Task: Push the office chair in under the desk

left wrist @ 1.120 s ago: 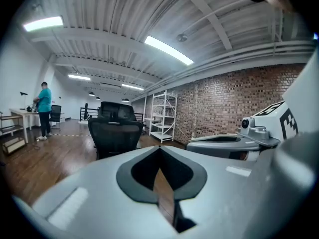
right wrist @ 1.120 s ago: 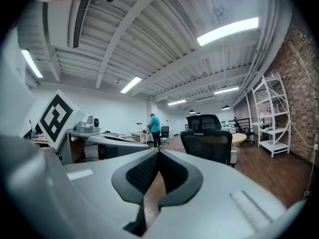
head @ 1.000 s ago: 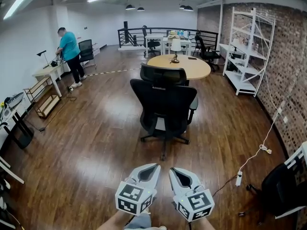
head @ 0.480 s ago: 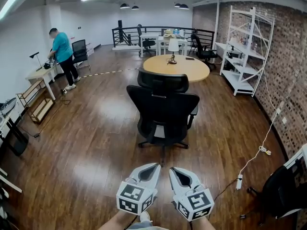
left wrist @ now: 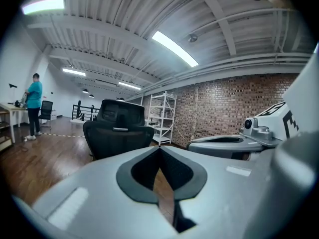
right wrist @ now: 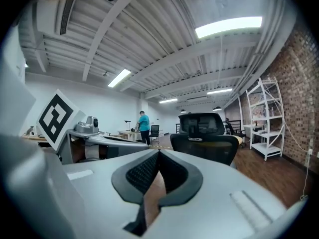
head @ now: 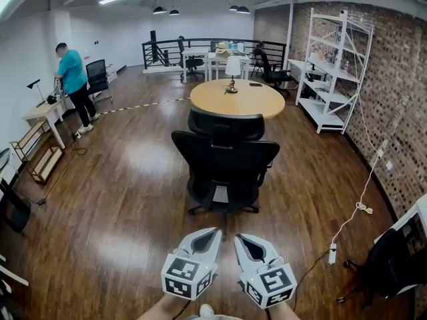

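Note:
A black office chair (head: pixel 225 160) with a headrest stands on the wood floor, its back toward me, a short way before a round wooden table (head: pixel 237 98). My left gripper (head: pixel 217 231) and right gripper (head: pixel 238 237) are side by side at the bottom of the head view, both shut and empty, pointing at the chair and still apart from it. The left gripper view shows the chair (left wrist: pixel 118 132) ahead left of the shut left gripper (left wrist: pixel 159 148). In the right gripper view the chair (right wrist: pixel 205 136) is ahead right of the shut right gripper (right wrist: pixel 158 153).
A person in a teal shirt (head: pixel 70 82) stands at a desk (head: pixel 45 111) far left. White shelving (head: pixel 335 69) lines the brick wall at right. A white cable and power strip (head: pixel 349 224) lie on the floor right; another black chair (head: pixel 393 261) sits at lower right.
Both grippers and my view have advanced toward the chair, which now sits lower and nearer in the head view. The jaws have stayed shut.

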Demonstrator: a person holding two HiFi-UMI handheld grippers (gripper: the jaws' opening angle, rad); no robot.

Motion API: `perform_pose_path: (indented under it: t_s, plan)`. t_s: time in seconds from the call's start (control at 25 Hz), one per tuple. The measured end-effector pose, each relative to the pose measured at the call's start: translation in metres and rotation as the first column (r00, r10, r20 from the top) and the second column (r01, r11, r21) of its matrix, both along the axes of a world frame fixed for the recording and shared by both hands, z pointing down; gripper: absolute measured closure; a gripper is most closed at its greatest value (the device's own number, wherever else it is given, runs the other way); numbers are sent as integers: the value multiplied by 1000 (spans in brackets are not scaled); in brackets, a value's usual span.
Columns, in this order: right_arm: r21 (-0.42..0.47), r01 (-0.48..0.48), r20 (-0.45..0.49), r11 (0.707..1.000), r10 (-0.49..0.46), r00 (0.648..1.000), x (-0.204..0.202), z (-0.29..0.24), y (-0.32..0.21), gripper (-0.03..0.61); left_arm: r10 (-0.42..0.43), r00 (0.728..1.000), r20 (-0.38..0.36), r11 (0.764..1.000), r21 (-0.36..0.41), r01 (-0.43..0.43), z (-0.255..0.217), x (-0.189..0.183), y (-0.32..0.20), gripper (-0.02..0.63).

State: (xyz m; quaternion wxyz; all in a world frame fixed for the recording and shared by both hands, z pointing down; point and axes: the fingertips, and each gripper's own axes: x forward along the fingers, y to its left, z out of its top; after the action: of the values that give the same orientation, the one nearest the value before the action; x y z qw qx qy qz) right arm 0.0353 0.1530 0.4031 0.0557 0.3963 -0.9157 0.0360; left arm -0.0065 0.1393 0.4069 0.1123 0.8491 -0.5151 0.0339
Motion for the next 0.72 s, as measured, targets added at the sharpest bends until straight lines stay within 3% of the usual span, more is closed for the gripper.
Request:
perform_pose_path:
  t_s: [0.72]
  plan:
    - [-17,-26,-1,1000,26,1000,-39,4,-59,577,20,1000,-1,1000,-24,-20,10,-52,-51,598]
